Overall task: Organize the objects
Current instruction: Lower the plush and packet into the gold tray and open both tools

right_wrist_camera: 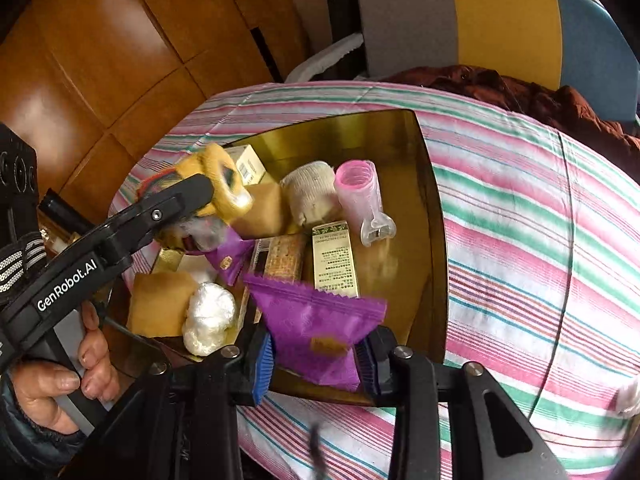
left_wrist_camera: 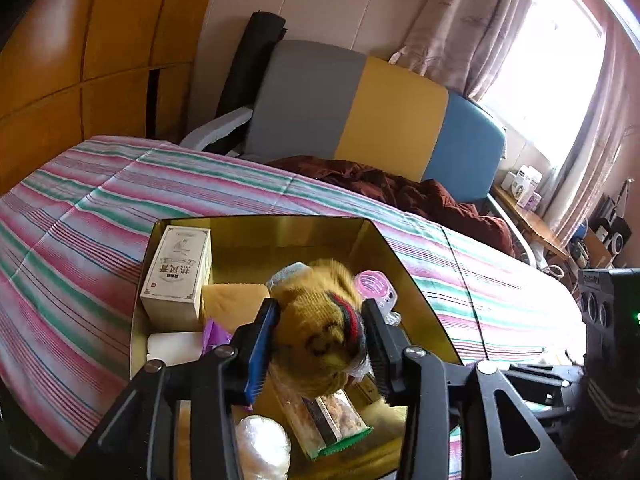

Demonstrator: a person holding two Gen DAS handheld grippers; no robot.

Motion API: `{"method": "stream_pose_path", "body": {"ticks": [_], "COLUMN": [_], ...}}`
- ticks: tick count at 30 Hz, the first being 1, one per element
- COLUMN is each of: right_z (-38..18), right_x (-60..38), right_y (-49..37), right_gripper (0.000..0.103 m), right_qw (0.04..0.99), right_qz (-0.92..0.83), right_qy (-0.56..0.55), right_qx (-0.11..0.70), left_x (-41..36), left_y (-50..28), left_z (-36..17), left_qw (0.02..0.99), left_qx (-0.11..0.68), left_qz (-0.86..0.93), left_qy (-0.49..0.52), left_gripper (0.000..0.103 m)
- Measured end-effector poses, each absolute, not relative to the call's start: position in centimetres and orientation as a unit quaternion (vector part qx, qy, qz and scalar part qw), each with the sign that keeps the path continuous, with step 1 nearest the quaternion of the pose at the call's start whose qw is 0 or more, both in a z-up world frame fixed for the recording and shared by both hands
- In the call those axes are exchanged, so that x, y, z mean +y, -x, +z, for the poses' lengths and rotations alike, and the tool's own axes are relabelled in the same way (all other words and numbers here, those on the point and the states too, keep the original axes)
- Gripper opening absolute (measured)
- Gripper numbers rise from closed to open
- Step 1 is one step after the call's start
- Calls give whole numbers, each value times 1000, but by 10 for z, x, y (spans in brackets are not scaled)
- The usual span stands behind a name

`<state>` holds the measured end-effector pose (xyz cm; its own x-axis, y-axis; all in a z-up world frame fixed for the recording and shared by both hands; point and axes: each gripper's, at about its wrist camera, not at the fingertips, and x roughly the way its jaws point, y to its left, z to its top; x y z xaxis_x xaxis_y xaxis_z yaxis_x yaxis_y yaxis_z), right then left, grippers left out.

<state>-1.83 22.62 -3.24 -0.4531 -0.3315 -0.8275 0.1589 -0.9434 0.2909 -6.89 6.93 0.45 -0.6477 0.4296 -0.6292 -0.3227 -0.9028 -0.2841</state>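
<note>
A shallow gold-lined cardboard box (right_wrist_camera: 424,184) sits on the bed's pink, green and white striped cover (right_wrist_camera: 520,240), and everything else is placed against it. The left hand-held gripper (left_wrist_camera: 320,344) hangs over the box's middle with a yellow knitted plush toy with a red and green band (left_wrist_camera: 320,332) between its jaws; the blue pad touches one side, but whether the other pad presses cannot be told. The right hand-held gripper (right_wrist_camera: 316,360) pinches a purple crinkle-edged snack packet (right_wrist_camera: 316,328) above the box's near edge. Inside the box lie a white printed carton (left_wrist_camera: 176,272) in the far left corner, a pink ribbed plastic roller (right_wrist_camera: 356,196) towards the right wall, a clear-wrapped white ball (right_wrist_camera: 208,316) near the front, and a gold-labelled flat packet (right_wrist_camera: 334,260) at the centre.
</note>
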Motion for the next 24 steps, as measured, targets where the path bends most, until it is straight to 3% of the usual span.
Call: {"method": "stream_pose_path", "body": {"ticks": [2,10,15,17,24], "right_z": [-37,-58,-55,-53,-35], "right_x": [221,212,215,217,222], "right_y": [20,18,17,18,13], "right_gripper": [43,44,57,67,68], "right_qw": [147,141,120,116,108], "right_qz": [-844,-834,-840,-843,-862], "right_qy": [-509,-528,-524,-519,-486], "right_qx": [-82,-79,-72,-74,-92], "left_x": [72,71,68,68,67], "left_y": [70,59,52,48,39], "left_z": [0,-10,-8,-6,5], "left_qw": [203,184,172,166,156], "left_qx": [-69,-38,-27,-19,-9], "left_qz": [904,911,916,919,929], "left_qy": [370,368,363,356,335], "left_gripper": [53,54,59,62,67]}}
